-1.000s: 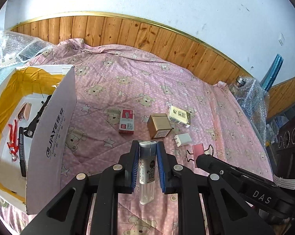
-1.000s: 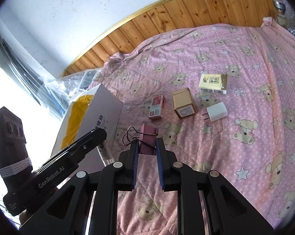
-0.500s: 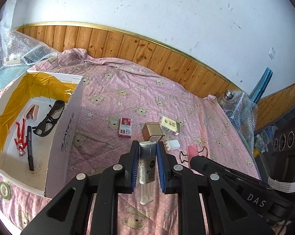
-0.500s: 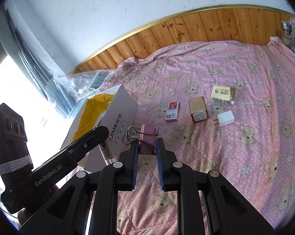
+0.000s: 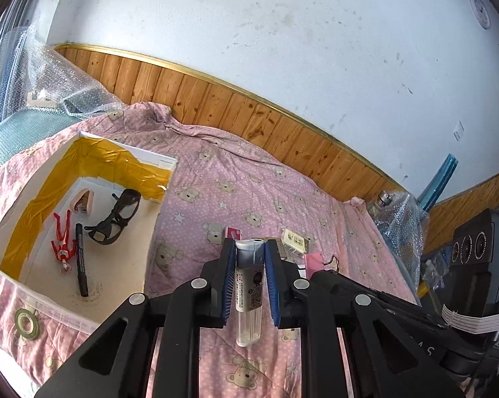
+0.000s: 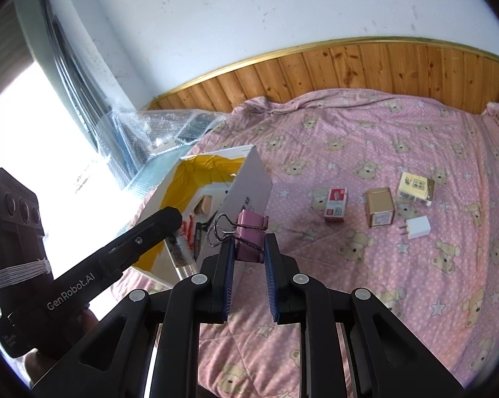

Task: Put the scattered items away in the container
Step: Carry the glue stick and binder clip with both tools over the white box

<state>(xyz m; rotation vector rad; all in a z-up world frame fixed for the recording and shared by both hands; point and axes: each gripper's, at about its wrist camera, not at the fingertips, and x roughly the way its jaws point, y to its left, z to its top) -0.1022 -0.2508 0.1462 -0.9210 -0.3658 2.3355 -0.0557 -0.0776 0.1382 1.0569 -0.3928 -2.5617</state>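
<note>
The left gripper (image 5: 249,282) clamps a clear lighter (image 5: 248,290) upright between its blue pads, held above the pink bear-print quilt (image 5: 236,179). To its left sits the open white box (image 5: 151,242), with dark glasses (image 5: 116,214), a black marker (image 5: 81,260) and a red figure (image 5: 62,242) on its floor. The right gripper (image 6: 249,282) grips a pink binder clip (image 6: 249,233), the box (image 6: 249,179) just beyond and left. Ahead to its right on the quilt (image 6: 365,139) lie a red-and-white packet (image 6: 335,204), a gold box (image 6: 379,207), a yellow packet (image 6: 414,188) and a white plug (image 6: 417,227).
</note>
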